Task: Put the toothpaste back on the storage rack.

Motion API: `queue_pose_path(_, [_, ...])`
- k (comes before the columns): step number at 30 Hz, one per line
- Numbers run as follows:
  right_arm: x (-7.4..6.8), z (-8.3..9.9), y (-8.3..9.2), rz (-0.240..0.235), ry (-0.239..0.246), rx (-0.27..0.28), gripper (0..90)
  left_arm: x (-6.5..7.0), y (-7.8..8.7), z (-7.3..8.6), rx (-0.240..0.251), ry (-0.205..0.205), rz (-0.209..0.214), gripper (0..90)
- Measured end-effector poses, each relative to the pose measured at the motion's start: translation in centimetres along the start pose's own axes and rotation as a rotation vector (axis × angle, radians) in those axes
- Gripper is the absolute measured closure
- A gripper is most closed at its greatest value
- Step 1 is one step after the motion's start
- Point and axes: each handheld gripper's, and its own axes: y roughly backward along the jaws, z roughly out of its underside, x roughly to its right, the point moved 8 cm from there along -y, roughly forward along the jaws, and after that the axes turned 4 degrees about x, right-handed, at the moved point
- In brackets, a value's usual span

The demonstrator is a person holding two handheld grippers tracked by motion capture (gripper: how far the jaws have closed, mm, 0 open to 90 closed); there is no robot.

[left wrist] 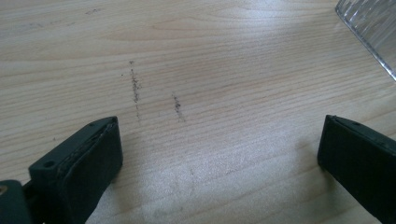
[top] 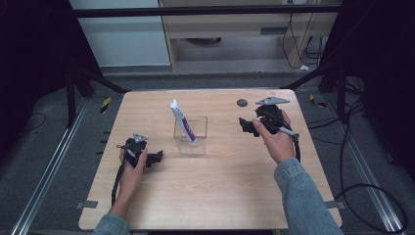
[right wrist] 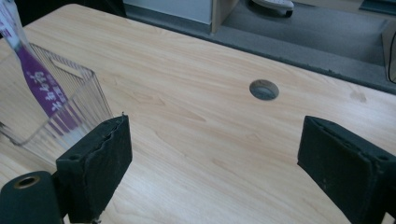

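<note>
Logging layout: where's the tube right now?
High view: the tube leans in the clear bin at table centre, between both grippers.

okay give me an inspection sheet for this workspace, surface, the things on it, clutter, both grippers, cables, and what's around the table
Surface: light wooden table, with dark scuff marks near the left gripper and a round hole toward the far edge.
Job's things: clear plastic container mid-table; a white and purple tube stands tilted inside it, top leaning left.
Clutter: nothing seen.
Grippers: left gripper held low at the table, jaws open and empty; right gripper right of the container, jaws open and empty.
Cables: one trails from each gripper; more cables lie on the floor to the right.
Surroundings: dark frame bars, grey floor, pale cabinet beyond the table.
</note>
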Motion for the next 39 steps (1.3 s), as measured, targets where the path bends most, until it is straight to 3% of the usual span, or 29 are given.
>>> queue_pose_path(6, [0.7,2.3,1.1,0.012,0.015,-0.011,10.3,0.0,0.0,0.0,-0.001,0.0,-0.001,0.0])
queue_pose_path(19, [4.5,8.5,1.8,0.076,-0.043,-0.074,11.3,0.0,0.0,0.0,-0.002,0.002,-0.003,0.0])
queue_pose_path(23, [5.4,10.0,1.9,0.11,-0.005,-0.118,11.5,0.0,0.0,0.0,-0.003,0.002,-0.005,0.0])
queue_pose_path(25, [5.6,10.6,1.9,0.117,-0.013,-0.126,11.5,0.0,0.0,0.0,-0.003,0.002,-0.005,0.0])
queue_pose_path(31, [6.5,12.3,1.3,0.132,-0.031,-0.154,11.6,0.0,0.0,0.0,-0.003,0.003,-0.006,0.0])
queue_pose_path(39, [6.7,14.2,-0.4,0.138,-0.063,-0.196,12.3,0.0,0.1,0.0,-0.003,0.006,-0.01,0.0])
